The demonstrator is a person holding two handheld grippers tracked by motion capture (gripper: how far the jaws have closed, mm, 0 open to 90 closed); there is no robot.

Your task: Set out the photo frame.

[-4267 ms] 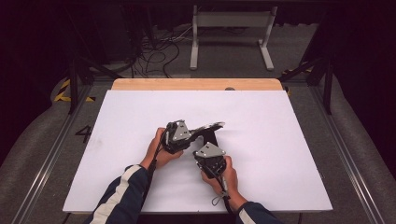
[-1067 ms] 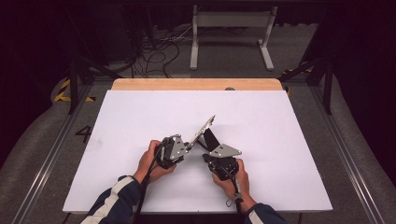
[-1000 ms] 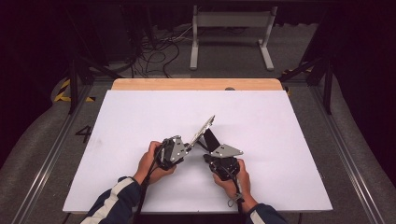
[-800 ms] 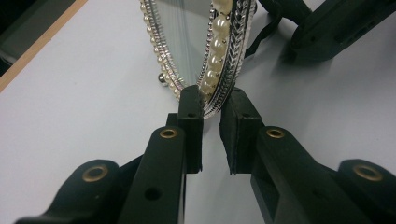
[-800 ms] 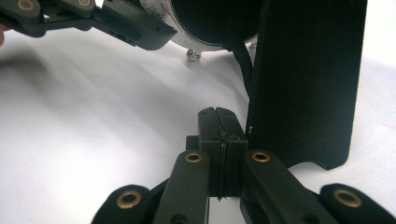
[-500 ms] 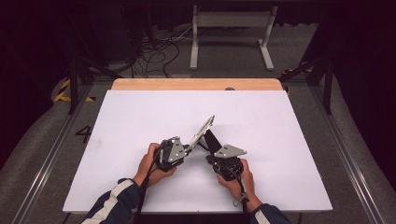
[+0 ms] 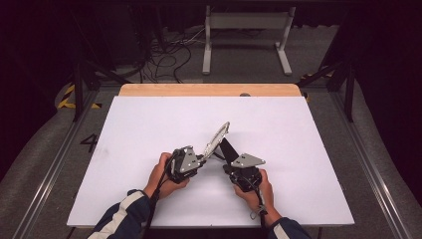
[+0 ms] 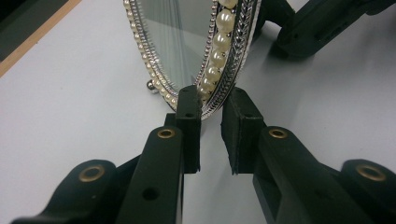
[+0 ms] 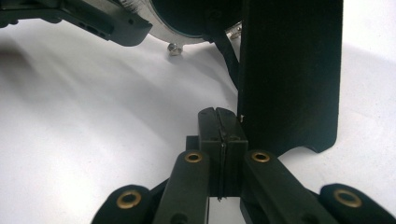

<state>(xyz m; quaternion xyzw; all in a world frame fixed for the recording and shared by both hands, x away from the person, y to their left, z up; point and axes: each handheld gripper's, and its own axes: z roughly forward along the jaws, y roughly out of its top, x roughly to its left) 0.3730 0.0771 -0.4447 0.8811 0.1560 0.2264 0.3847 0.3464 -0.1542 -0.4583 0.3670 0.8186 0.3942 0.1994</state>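
Observation:
An oval mirror [image 7: 218, 139] with a pearl and silver rim [image 8: 219, 56] leans steeply over the white table [image 7: 149, 124]. My left gripper [image 7: 204, 158] is shut on its lower rim, and the rim sits between the jaw tips [image 8: 211, 100]. A black easel leg [image 9: 289, 70] hangs behind the mirror [image 7: 228, 149]. My right gripper [image 9: 219, 116] is shut with its pads pressed together on nothing. Its tip lies just left of the leg's edge, low on the table [image 7: 230, 162]. The left gripper's arm [image 9: 93, 18] crosses the top of the right gripper view.
A wooden strip [image 7: 209, 89] runs along the table's far edge. Behind it the dark floor holds cables [image 7: 169, 50] and a grey metal stand [image 7: 246, 20]. White table surface stretches to both sides of the hands.
Since the oldest frame both hands have come nearer the front edge and the mirror has swung from pointing right to rising steeply. Over the last second the right hand edged slightly rightward.

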